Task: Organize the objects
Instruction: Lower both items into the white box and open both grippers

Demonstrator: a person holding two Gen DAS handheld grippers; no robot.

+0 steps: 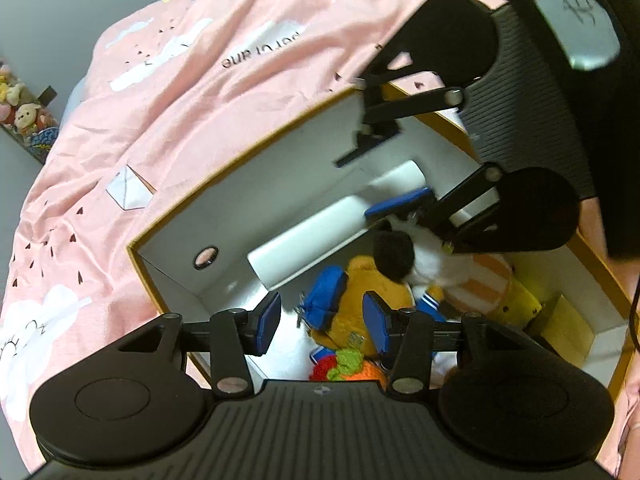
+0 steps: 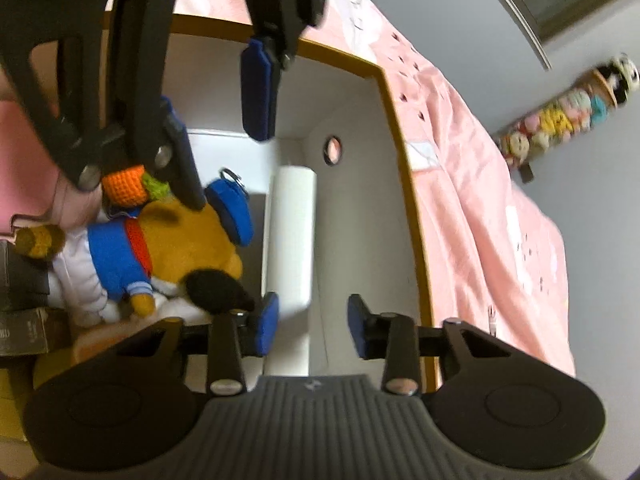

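Note:
A white box with a yellow rim (image 1: 240,152) lies open on the pink bedcover. Inside lie an orange plush in a blue sailor suit (image 1: 356,280), a white plush with a black ear (image 1: 394,254), a striped plush (image 1: 480,284), crocheted orange and red fruit (image 1: 344,366) and a white roll (image 1: 312,236). My left gripper (image 1: 322,322) is open above the orange plush. My right gripper (image 2: 312,326) is open over the white roll (image 2: 290,240), empty. The orange plush (image 2: 180,240) lies to its left. The left gripper's fingers (image 2: 258,92) hang over the box there.
The pink bedcover (image 1: 160,100) surrounds the box. A yellow block (image 1: 564,328) sits in the box's corner, dark boxes (image 2: 20,280) at the other side. A shelf of small plush toys (image 2: 560,120) hangs on the grey wall.

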